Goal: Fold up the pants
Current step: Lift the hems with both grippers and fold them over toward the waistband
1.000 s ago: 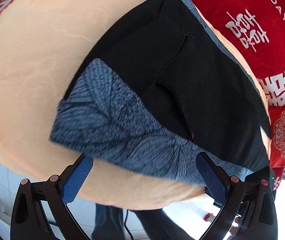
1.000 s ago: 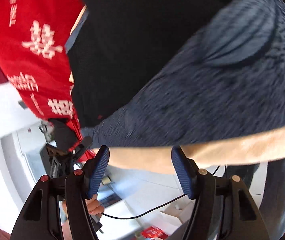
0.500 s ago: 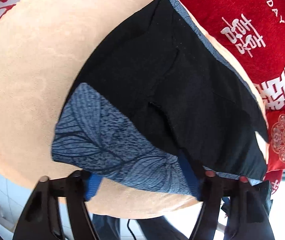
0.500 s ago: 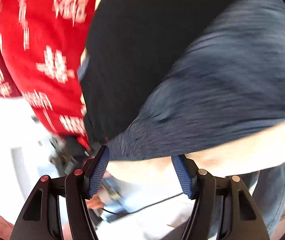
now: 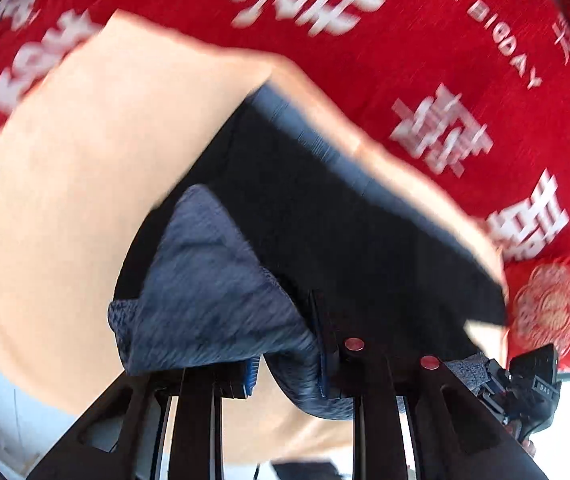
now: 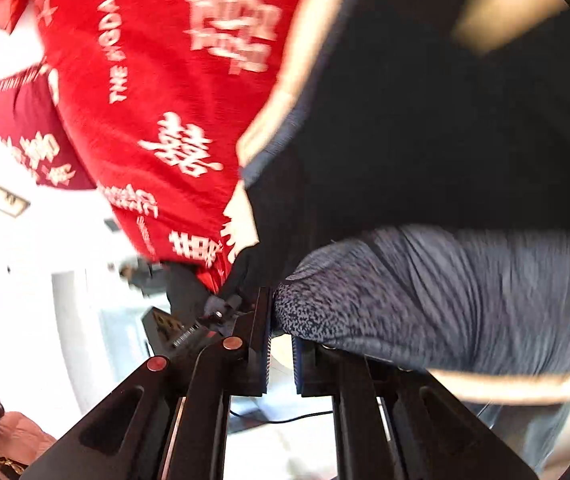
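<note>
Now we have both ends of the waistband: our left hand-held gripper [image 5: 287,354], wide apart a second ago, is clamped on the blue-grey patterned band of the black pants [image 5: 325,208], and our right hand-held gripper [image 6: 281,338] is closing on its other end. The pants lie on the round peach cushion [image 5: 77,168] over the red printed cloth [image 5: 425,52], near edge lifting, likely to fold away from us.
</note>
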`<state>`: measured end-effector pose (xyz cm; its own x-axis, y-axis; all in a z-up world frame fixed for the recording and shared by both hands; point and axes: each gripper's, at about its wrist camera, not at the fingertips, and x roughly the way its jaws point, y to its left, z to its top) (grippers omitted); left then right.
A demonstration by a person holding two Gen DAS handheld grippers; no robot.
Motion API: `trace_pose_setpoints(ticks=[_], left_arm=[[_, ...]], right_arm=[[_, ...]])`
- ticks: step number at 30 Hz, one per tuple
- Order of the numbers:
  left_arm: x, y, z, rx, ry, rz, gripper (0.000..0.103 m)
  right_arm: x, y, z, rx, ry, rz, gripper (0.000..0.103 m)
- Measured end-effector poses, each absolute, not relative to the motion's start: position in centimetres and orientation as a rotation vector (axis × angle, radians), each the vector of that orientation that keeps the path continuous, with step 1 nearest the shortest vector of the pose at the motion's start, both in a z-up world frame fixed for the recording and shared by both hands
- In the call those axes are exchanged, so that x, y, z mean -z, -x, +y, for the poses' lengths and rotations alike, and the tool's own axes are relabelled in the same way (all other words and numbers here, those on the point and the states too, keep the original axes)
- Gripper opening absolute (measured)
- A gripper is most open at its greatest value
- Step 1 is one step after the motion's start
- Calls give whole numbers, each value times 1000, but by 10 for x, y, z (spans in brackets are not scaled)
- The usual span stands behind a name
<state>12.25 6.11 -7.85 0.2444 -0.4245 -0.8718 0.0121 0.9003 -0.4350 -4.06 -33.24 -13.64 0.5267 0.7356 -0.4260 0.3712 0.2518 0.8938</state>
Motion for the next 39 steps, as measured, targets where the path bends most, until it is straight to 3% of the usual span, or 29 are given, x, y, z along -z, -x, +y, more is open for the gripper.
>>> trace_pose_setpoints(ticks=[6,13,16,17,18,19,20,21,25,26,27,29,35,38,39], left_arm=[[87,-226,4,281,269,1195,24],[170,-293,-20,139,207,1299,31],[170,-297,-23,120,192,1313,31],[167,-297,-23,123,185,1314,32],[160,-294,-21,127,183,1311,36],[151,-291,-17,123,185,1307,51],[143,-288,-14,99,172,1300,63],[130,-282,-9,60,149,1273,76],[119,-272,-15,73,58,1253,77],[123,-273,-22,83,37,1262,77],[134,-276,-32,94,17,1290,77],[157,-283,-49,107,16,1312,77],[196,-302,-80,5,-93,1269,80],[192,-297,-90,1,-156,1269,81],[188,-293,-91,6,-161,1280,81]], right_arm=[[127,-83,-381,-382,-1187,1139,11],[204,-186,-407,-307,-1068,1295,13],[232,-195,-411,-273,-1082,1332,13],[233,-196,-412,-274,-1095,1329,17],[231,-196,-412,-286,-1095,1332,32],[226,-197,-410,-318,-1086,1326,44],[221,-197,-408,-346,-1075,1323,68],[212,-199,-403,-371,-1056,1326,82],[174,-197,-385,-357,-945,1337,82],[167,-196,-378,-357,-928,1336,77],[165,-194,-374,-359,-908,1338,58],[167,-201,-357,-357,-804,1366,32],[202,-234,-340,-298,-539,1408,24],[195,-239,-365,-257,-675,1341,27],[188,-237,-375,-237,-704,1312,33]])
